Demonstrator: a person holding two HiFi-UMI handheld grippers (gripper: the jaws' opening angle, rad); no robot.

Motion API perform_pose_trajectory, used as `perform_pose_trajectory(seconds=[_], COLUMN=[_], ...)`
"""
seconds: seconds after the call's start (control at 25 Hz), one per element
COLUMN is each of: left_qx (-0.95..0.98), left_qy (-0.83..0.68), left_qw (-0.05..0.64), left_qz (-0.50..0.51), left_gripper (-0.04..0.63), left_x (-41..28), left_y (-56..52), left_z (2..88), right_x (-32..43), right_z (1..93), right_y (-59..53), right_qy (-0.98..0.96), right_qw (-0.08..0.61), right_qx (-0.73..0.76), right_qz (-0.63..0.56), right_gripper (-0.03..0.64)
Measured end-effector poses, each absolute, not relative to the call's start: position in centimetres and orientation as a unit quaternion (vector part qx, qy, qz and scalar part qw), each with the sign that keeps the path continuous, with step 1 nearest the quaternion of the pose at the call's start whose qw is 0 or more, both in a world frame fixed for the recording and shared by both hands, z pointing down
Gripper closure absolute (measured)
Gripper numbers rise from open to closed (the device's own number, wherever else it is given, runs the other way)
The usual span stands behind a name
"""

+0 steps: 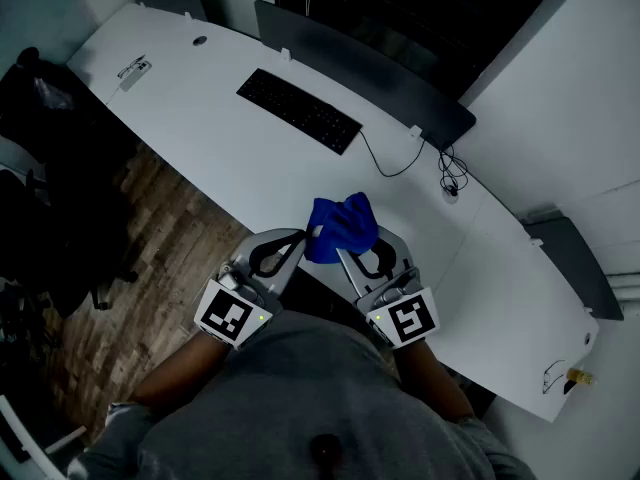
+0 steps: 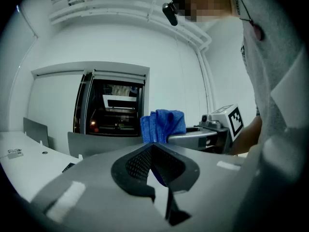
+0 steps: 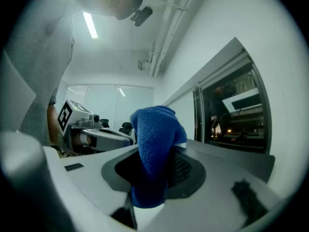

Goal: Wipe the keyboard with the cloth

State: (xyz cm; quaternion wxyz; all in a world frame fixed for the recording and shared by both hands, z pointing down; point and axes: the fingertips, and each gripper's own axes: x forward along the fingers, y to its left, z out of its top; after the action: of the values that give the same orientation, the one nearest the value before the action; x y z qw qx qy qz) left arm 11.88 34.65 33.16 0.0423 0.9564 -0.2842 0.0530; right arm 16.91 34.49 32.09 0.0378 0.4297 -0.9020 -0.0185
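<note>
A black keyboard (image 1: 300,111) lies on the long white desk (image 1: 230,168), well beyond both grippers. A crumpled blue cloth (image 1: 343,228) hangs above the desk's near edge, held between the two grippers. My left gripper (image 1: 306,236) is shut on a corner of it; a thin blue strip shows between its jaws in the left gripper view, where the cloth (image 2: 163,124) bunches behind the gripper (image 2: 155,148). My right gripper (image 1: 341,254) is shut on the cloth (image 3: 154,139), which fills its jaws. Both grippers tilt upward, away from the desk.
A dark partition panel (image 1: 365,73) runs along the desk's far side, and the keyboard cable (image 1: 400,166) trails right. A small device (image 1: 133,71) lies at the desk's far left. A black office chair (image 1: 45,118) stands on the wooden floor (image 1: 150,228) at left.
</note>
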Motion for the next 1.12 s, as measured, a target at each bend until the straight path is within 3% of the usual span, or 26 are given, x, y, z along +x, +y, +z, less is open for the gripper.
perform_pose_trajectory(seconds=[0.6, 1.12], left_qx=[0.952, 0.931], left_qy=[-0.293, -0.350], left_qw=[0.057, 0.068], left_qz=[0.062, 0.085], left_gripper=[0.586, 0.586], left_x=[12.1, 6.2], left_y=[35.5, 34.6], left_z=[33.9, 34.0], right_x=[17.0, 12.6], right_z=[33.1, 34.3], right_y=[34.3, 32.5], right_qy=[-0.904, -0.921], right_qw=[0.037, 0.025], right_qx=[0.426, 0.387], right_qz=[-0.001, 0.032], right_gripper=[0.490, 0.489])
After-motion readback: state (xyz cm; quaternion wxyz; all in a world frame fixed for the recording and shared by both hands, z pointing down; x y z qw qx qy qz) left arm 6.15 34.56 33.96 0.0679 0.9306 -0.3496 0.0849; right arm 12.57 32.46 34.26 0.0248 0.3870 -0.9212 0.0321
